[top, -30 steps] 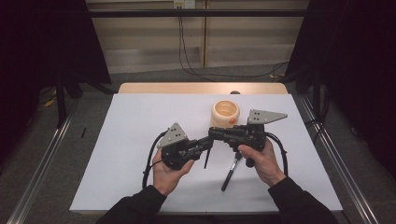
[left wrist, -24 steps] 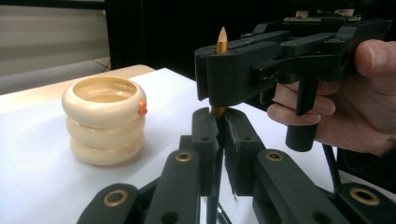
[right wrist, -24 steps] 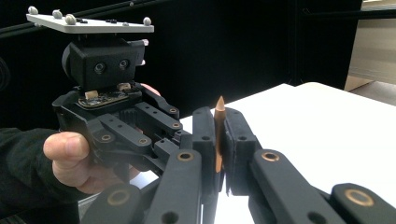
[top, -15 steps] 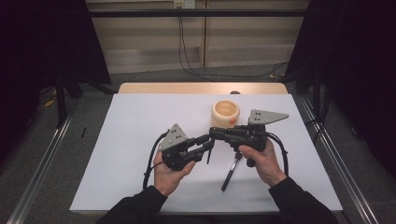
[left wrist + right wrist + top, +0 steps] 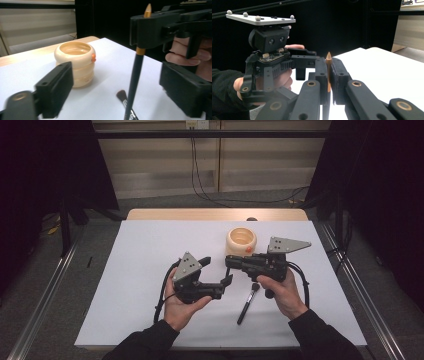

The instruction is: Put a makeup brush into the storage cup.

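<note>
Right hand-held gripper [image 5: 328, 82] pinches brush [image 5: 135, 77], handle partly hidden between its pads. Left hand-held gripper [image 5: 216, 271] just spread, jaws apart. Brush tip cut off below frame.

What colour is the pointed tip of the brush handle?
Gold-orange, on the brush handle tip; the left gripper view shows it best.

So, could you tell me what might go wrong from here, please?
1. The right gripper pinches the brush only near its gold tip, so it may swing or slip.
2. The left gripper has just opened and pads no longer touch the brush, so nothing backs that grip.
3. The brush head rests on the table near the cream cup; a hasty lift might knock it.
</note>
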Action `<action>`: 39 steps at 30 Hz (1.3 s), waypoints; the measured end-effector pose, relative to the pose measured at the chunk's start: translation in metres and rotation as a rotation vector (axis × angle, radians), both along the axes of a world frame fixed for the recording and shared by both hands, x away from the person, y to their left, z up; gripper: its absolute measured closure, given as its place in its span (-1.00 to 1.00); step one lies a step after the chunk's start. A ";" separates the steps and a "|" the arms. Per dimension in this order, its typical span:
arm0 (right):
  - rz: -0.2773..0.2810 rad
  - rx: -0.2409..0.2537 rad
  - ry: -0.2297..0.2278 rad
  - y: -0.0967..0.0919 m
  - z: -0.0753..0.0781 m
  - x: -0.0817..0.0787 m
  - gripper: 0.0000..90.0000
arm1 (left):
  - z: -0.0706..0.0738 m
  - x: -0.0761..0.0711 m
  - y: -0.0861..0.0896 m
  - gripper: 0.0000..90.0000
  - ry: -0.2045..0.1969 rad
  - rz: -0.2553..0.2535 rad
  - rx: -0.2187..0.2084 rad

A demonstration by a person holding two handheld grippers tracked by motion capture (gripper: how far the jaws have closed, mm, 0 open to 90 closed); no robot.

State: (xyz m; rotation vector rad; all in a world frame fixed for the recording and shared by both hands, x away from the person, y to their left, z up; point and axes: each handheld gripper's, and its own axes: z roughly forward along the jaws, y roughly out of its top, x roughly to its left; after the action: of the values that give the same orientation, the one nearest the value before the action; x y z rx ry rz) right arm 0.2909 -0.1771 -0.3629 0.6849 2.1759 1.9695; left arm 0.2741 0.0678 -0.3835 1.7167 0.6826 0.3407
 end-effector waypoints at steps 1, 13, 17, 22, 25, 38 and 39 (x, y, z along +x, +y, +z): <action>0.000 0.000 0.000 0.000 0.000 0.000 0.89 | 0.000 0.000 -0.001 -0.93 -0.003 0.012 -0.009; -0.015 -0.001 -0.004 -0.005 0.002 0.000 0.89 | -0.003 -0.002 0.001 -0.99 -0.093 0.007 0.047; -0.020 0.000 -0.009 -0.006 0.002 0.000 0.89 | -0.009 -0.001 0.005 -0.98 -0.112 0.035 0.047; -0.028 -0.005 -0.009 -0.008 0.002 0.001 0.89 | -0.014 0.000 0.017 -0.98 -0.095 0.085 0.048; -0.034 -0.005 -0.008 -0.009 0.002 0.001 0.89 | -0.018 -0.002 0.026 -0.97 -0.111 0.115 0.039; -0.048 -0.011 -0.013 -0.013 0.003 0.002 0.89 | -0.032 -0.008 0.062 -0.98 -0.074 0.156 0.049; -0.050 -0.010 -0.013 -0.014 0.003 0.002 0.89 | -0.033 -0.009 0.066 -0.98 -0.080 0.153 0.051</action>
State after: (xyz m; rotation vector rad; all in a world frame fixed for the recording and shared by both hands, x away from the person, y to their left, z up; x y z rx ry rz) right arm 0.2933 -0.1908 -0.3601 0.7155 2.1380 1.9316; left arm 0.2653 0.1336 -0.4164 1.6932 0.7539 0.5345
